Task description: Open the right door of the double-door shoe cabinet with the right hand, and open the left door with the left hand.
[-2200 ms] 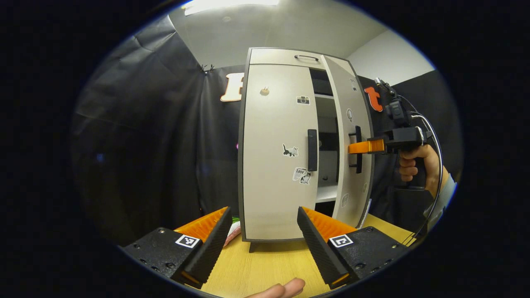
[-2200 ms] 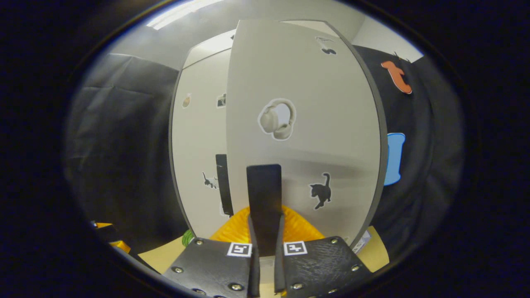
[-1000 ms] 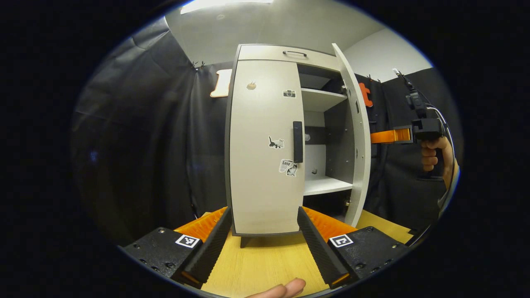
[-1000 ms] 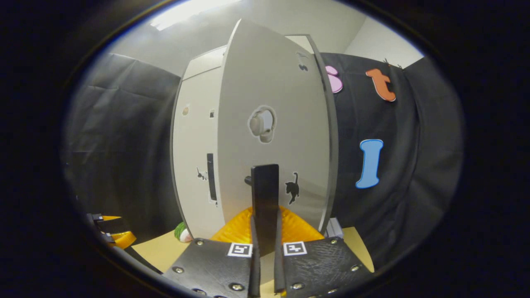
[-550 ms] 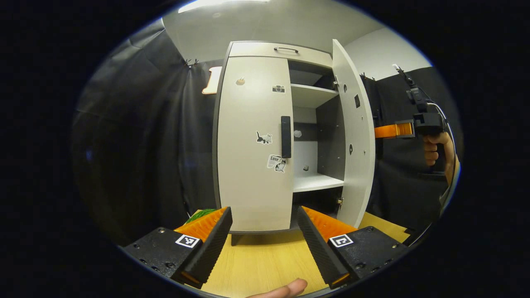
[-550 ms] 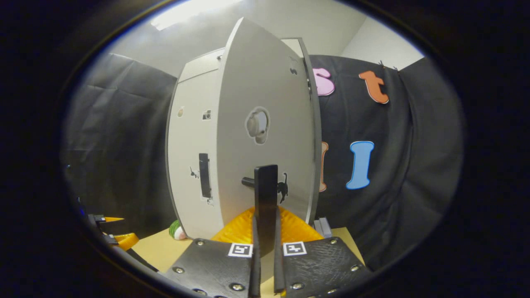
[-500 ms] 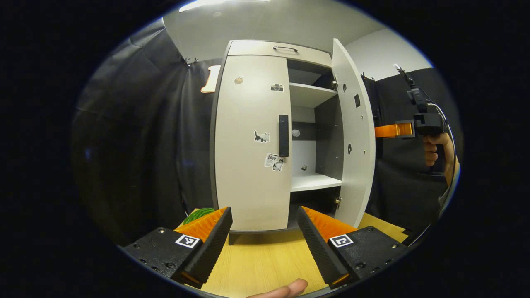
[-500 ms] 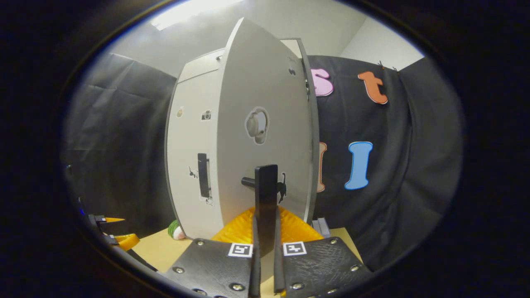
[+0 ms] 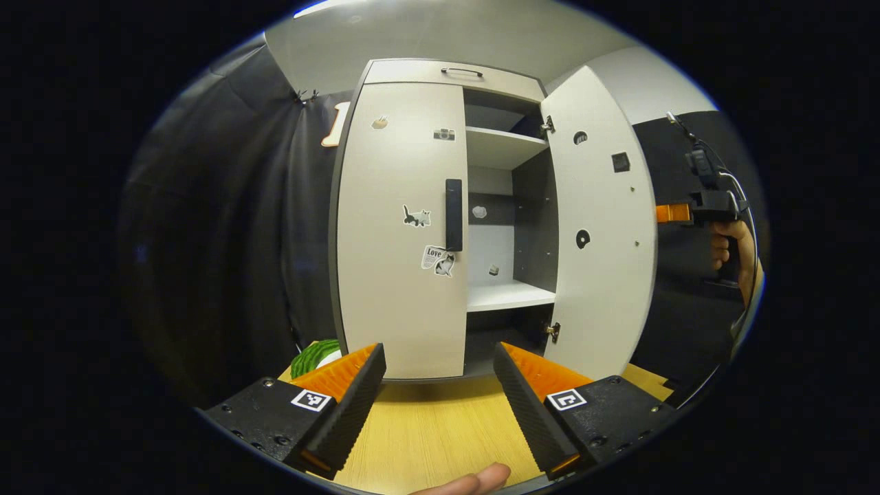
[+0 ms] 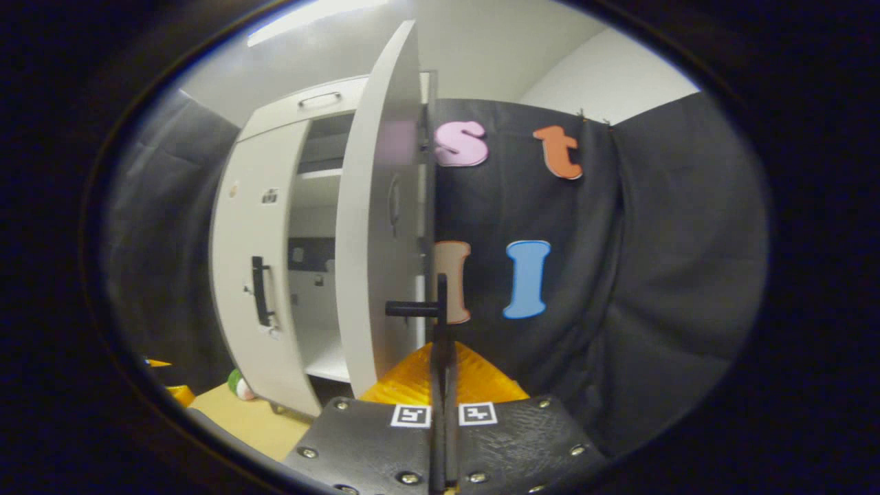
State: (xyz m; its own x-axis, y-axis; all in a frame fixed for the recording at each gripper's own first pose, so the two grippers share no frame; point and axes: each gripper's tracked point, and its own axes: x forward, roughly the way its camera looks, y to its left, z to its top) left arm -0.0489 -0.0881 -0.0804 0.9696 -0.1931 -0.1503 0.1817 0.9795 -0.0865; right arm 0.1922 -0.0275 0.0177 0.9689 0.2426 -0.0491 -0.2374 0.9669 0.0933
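Observation:
The pale shoe cabinet (image 9: 419,72) stands on the table. Its left door (image 9: 402,275) is closed, with a dark vertical handle (image 9: 454,214) at its inner edge. The right door (image 9: 598,275) is swung wide open, and I see its inner face in the left gripper view. My left gripper (image 9: 438,354) is open, low in front of the cabinet and apart from the left door. In the right gripper view the right door (image 10: 375,240) is nearly edge-on. My right gripper (image 10: 441,350) is shut on that door's dark handle (image 10: 441,302). A hand (image 9: 729,247) holds the right gripper (image 9: 670,213) past the door's edge.
White shelves (image 9: 509,295) show inside the open half, and a drawer with a handle (image 9: 462,71) tops the cabinet. A green and white object (image 9: 313,354) lies on the wooden table (image 9: 440,433) left of the cabinet. Black cloth hangs behind and to both sides.
The right door has swung from slightly ajar to wide open, with the right gripper still shut on its handle. The left gripper stays open, and its view has shifted so the cabinet sits further left.

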